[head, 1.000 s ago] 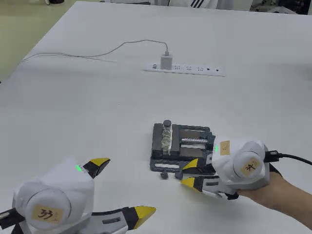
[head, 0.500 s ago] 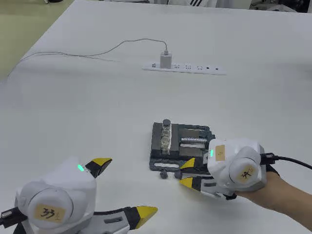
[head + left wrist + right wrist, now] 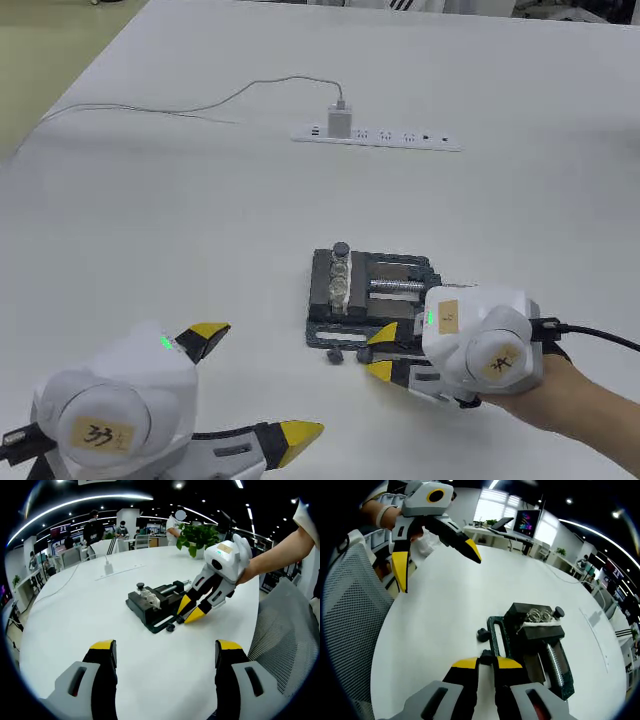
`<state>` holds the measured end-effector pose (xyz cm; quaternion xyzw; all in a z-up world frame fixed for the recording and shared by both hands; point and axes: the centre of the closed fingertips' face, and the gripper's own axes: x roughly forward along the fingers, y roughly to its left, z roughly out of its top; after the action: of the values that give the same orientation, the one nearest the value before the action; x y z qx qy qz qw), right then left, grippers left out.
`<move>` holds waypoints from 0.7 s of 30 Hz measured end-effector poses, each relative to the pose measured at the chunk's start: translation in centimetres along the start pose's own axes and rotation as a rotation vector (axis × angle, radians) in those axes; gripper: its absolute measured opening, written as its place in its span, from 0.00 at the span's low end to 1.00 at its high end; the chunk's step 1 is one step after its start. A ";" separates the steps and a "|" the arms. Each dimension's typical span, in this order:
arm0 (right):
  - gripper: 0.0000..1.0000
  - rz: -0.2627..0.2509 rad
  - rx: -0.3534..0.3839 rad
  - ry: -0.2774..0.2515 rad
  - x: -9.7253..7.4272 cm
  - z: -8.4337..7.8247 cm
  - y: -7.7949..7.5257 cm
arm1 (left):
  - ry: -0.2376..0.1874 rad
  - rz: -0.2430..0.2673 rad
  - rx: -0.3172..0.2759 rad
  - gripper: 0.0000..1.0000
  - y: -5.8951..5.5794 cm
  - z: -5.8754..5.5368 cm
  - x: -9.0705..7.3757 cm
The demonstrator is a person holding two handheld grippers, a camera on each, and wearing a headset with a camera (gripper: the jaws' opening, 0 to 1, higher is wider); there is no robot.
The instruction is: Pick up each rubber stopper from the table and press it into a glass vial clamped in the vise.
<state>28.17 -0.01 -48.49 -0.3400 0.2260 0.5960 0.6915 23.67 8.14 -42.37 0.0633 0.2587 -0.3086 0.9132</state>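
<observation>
Moved right tool (image 3: 379, 353) closer to vise (image 3: 400, 270). Nearly shut now around one stopper (image 3: 487, 654) on surface (image 3: 200, 220); can't tell if pinching yet. Left tool (image 3: 165, 646) spread wide, holding nothing. Plugged one vial (image 3: 341, 264) so far; left other vials (image 3: 340, 290) open, standing upright, mouths up, plus second stopper (image 3: 334, 357) loose by vise.

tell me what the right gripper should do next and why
Probably finish closing the right gripper on the rubber stopper between its tips, before any lift. Its jaws stand close on either side of that stopper, low beside the vise, and a firm grip isn't evident yet. The left gripper hangs open, well back, so it is not in the way.
</observation>
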 end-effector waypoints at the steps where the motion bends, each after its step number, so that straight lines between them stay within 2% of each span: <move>1: 0.07 0.001 0.003 0.001 0.0 0.0 0.0 | 0.000 -0.001 0.000 0.79 0.0 0.0 0.0; 7: 0.07 0.013 0.054 -0.008 -0.6 0.3 0.1 | 0.015 -0.020 0.027 0.78 -0.3 -0.2 0.4; 10: 0.07 0.025 0.094 0.017 -1.0 0.1 0.1 | 0.033 -0.026 0.058 0.76 -0.5 -0.3 0.8; 13: 0.07 0.032 0.109 0.031 -1.7 -0.1 0.0 | 0.025 -0.044 0.064 0.74 -0.9 0.2 1.2; 14: 0.07 0.038 0.122 0.034 -2.1 -0.1 0.1 | 0.030 -0.053 0.085 0.73 -1.1 0.3 1.4; 17: 0.07 0.049 0.102 0.035 -3.1 -0.1 0.2 | 0.034 -0.073 0.117 0.72 -1.7 0.6 2.1; 21: 0.07 0.067 0.067 0.008 -4.3 0.9 0.3 | 0.043 -0.104 0.163 0.69 -2.4 1.0 2.8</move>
<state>26.93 -2.18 -44.84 -0.3113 0.2597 0.6094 0.6813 24.53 4.47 -42.81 0.1307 0.2553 -0.3740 0.8820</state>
